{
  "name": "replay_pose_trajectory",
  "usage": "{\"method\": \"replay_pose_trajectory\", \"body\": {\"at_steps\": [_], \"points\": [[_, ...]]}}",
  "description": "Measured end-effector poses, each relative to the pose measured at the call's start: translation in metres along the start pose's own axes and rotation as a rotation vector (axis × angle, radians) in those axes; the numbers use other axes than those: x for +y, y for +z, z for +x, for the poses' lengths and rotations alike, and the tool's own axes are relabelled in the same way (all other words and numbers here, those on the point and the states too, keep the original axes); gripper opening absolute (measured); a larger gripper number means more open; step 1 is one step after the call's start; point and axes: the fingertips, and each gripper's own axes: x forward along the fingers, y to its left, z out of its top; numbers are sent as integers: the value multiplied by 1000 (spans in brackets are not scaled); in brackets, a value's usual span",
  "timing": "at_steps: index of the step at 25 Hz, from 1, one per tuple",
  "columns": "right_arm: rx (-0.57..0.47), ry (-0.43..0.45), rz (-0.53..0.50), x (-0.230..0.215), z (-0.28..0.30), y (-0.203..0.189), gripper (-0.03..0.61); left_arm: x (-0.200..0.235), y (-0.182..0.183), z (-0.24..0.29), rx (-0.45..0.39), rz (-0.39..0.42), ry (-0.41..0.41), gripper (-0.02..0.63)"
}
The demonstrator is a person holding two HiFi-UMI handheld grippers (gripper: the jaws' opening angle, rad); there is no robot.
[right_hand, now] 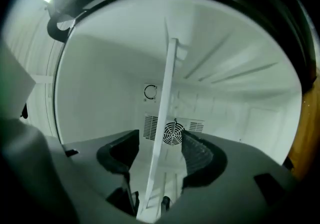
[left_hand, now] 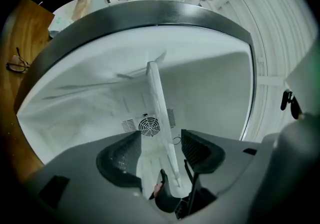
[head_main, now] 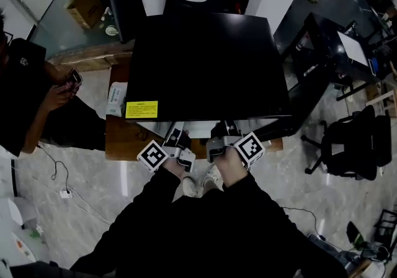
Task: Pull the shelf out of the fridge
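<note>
The black fridge (head_main: 205, 66) stands on a wooden table, seen from above. Its white shelf (left_hand: 157, 103) shows edge-on inside the pale cavity, and again as the shelf (right_hand: 167, 93) in the right gripper view. Both grippers point level into the fridge opening. My left gripper (left_hand: 160, 153) is open, with the shelf's front edge running between its jaws and gaps on both sides. My right gripper (right_hand: 159, 155) is open too, with the same edge between its jaws and untouched. In the head view the left gripper (head_main: 177, 139) and right gripper (head_main: 222, 137) sit side by side under the fridge's front edge, which hides the shelf.
A round fan grille (right_hand: 172, 133) sits on the fridge's back wall. The ribbed white door liner (left_hand: 280, 68) stands open to one side. A person with a phone (head_main: 37, 97) sits left of the wooden table (head_main: 124, 137). An office chair (head_main: 353, 140) is at the right.
</note>
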Motion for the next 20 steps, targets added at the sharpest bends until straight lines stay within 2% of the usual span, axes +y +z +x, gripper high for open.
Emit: {"method": "replay_pose_trajectory", "body": {"at_steps": [3, 7, 8, 10, 12, 13, 20], "points": [[-16, -8, 34, 2, 14, 3, 241, -4, 13, 13, -41, 3, -25, 241], [-33, 13, 78, 7, 30, 7, 163, -1, 24, 28, -89, -48, -28, 238], [-34, 10, 96, 6, 33, 7, 109, -1, 26, 32, -99, -55, -34, 227], [-39, -2, 133, 1, 36, 8, 63, -2, 30, 37, -120, -63, -38, 192], [-50, 14, 155, 1, 38, 9, 37, 0, 33, 39, -139, -75, -30, 118], [-56, 25, 160, 3, 39, 10, 35, 1, 34, 39, -144, -83, -23, 51], [-47, 24, 169, 0, 36, 9, 31, 7, 33, 36, -152, -97, 34, 41]]}}
